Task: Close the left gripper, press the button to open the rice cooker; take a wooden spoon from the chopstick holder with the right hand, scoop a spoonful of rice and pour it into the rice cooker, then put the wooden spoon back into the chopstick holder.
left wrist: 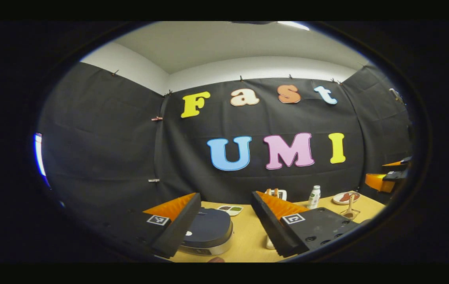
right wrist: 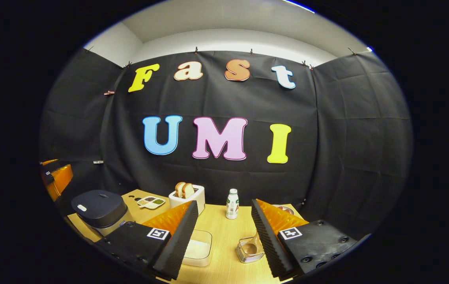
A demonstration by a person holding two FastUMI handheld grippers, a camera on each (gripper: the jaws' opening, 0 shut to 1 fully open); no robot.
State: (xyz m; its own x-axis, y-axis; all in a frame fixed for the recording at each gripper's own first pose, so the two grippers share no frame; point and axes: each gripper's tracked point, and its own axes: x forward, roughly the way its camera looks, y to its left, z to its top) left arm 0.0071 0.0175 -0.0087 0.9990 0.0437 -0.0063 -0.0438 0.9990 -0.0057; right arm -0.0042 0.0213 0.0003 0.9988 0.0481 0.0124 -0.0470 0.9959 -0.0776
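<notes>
Both grippers open — shut left gripper (left wrist: 224,230) first, then press rice cooker (left wrist: 208,232) btn, lower-centre, squarely; right gripper (right wrist: 224,236) idle.

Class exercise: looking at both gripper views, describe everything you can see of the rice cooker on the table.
The dark blue, round-cornered rice cooker has a smooth, plastic-looking lid above a shiny silver metal-looking body. The lid is shut and carries a small pale button-like mark near one edge. It stands upright on the light wooden table, at the table's left end in the right gripper view. In the left gripper view it sits between the open left claw fingers, partly hidden by one; contact cannot be told.
</notes>
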